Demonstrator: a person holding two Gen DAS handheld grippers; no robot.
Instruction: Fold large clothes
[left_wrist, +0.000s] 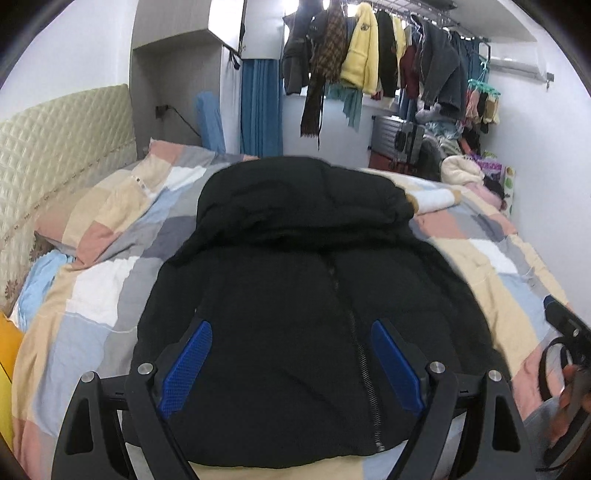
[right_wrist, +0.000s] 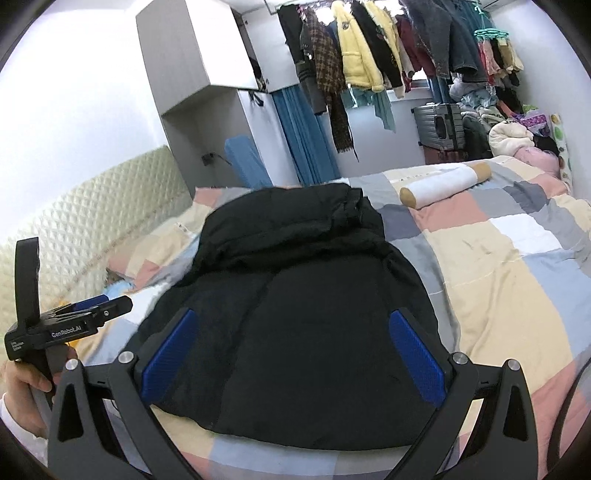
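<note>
A black puffer jacket (left_wrist: 295, 280) lies folded into a compact bundle on the patchwork quilt (left_wrist: 110, 280), hood at the far end and zipper running toward me. It also shows in the right wrist view (right_wrist: 295, 317). My left gripper (left_wrist: 291, 328) is open and empty, hovering over the jacket's near edge with the blue pads (left_wrist: 188, 365) wide apart. My right gripper (right_wrist: 293, 321) is open and empty above the jacket's near edge. The left gripper's body (right_wrist: 70, 325) shows at the left of the right wrist view, held in a hand.
The bed's quilted headboard (left_wrist: 55, 155) is at the left. A white rolled bolster (right_wrist: 443, 184) lies on the quilt beyond the jacket to the right. Hanging clothes (left_wrist: 362, 55), a suitcase (right_wrist: 439, 122) and a clothes pile (right_wrist: 509, 136) stand behind the bed.
</note>
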